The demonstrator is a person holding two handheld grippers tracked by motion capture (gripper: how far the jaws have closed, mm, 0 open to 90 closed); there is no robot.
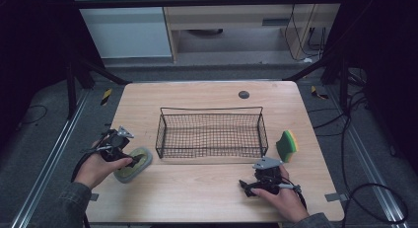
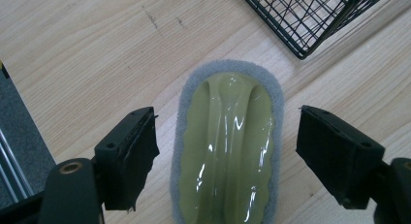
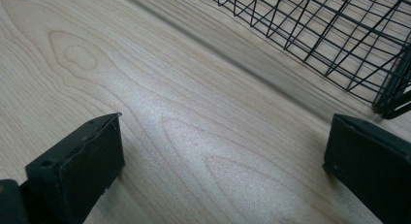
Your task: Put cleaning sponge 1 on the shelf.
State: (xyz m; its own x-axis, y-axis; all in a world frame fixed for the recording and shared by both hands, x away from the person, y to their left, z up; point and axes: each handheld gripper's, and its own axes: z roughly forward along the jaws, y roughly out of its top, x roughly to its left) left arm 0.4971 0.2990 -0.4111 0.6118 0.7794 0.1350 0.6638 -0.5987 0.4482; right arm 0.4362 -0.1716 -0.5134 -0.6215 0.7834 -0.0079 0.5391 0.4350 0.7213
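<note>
Right gripper (image 1: 250, 187) rests near edge, right side, jaws spread wide, nothing between them, only bare wooden table (image 1: 197, 198). Left gripper (image 1: 129, 161), jaws also wide apart, straddles the oval grey-rimmed green scrub pad with glossy handle (image 2: 227, 151), which lies flat near-left of the black wire basket (image 1: 211, 134). Best: lower squarely, pinch the raised handle ridge, keep centred.

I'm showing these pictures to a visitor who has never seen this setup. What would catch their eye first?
Probably the black wire basket at the table's middle. Next, the pale green scrubber with grey pad lying left of it, between the open jaws of the left gripper. A green-and-yellow sponge stands at the basket's right end.
</note>
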